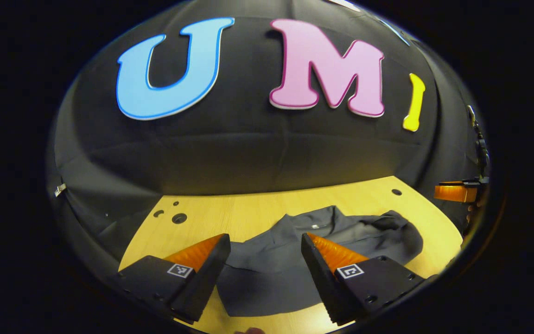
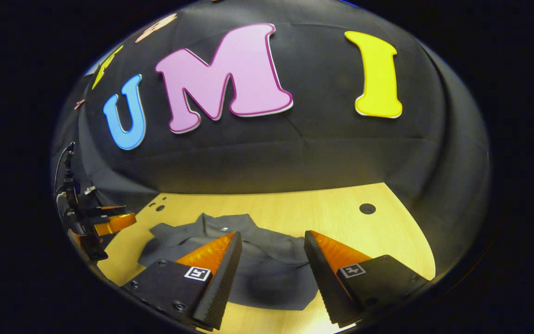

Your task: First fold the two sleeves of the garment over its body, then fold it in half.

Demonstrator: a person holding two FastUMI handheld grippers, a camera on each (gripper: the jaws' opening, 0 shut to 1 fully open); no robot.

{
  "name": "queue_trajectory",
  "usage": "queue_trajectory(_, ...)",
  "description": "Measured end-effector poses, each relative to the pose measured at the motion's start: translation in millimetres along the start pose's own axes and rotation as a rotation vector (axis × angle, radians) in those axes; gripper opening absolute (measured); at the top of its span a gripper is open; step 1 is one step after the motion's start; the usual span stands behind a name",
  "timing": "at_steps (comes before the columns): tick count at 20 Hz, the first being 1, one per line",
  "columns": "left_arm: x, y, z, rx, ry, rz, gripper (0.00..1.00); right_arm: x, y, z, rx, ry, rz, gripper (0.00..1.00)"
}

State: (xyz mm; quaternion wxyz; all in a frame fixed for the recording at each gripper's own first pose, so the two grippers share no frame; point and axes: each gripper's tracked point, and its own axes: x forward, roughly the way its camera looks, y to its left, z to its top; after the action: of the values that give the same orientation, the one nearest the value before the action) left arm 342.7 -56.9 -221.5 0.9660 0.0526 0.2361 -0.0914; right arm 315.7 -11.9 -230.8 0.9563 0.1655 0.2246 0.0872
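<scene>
- Nearest the camera in the left gripper view, the left gripper (image 1: 264,246) has its two fingers spread wide with nothing between them, hovering over the near part of the grey garment (image 1: 267,278).
- Likewise in the right gripper view, the right gripper (image 2: 271,246) is released, jaws apart and clamping nothing, poised over the garment (image 2: 267,278).
- Each gripper also appears far off at the edge of the other's view; the left one shows at the left margin of the right gripper view (image 2: 109,222).
- That garment lies on the wooden table (image 1: 257,208), collar (image 1: 315,218) toward the booth wall and hem toward the camera.
- Progress, as a judgement: the cloth looks narrow and compact, with bunched fabric (image 1: 387,222) gathered on one shoulder side, which suggests at least one sleeve may already lie over the body. Whether both sleeves are folded in cannot be told for certain from these views.
- The fold in half appears not yet done: collar and hem are well apart and the body lies at full length.
- What seems left: confirm or finish the sleeves, then take hold of one end and bring it over to the other.
- Writing: a small pale tag (image 1: 314,226) sits inside the collar, too small to read. Square coded markers (image 1: 180,270) sit on the gripper bodies; they carry patterns, not words.
</scene>
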Motion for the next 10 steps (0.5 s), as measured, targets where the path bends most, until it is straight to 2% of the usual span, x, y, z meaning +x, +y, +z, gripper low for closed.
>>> queue_trajectory(4,-61,-24,14,-0.033,-0.061,-0.036,0.97,-48,18,0,-0.047,-0.025,0.028,0.84)
queue_trajectory(7,-103,-37,9,-0.085,-0.082,-0.04,0.96,-79,34,-10,-0.078,-0.027,0.06,0.85)
queue_trajectory(10,-139,-46,-3,-0.085,-0.082,-0.037,0.96,-104,47,-20,-0.089,-0.03,0.097,0.85)
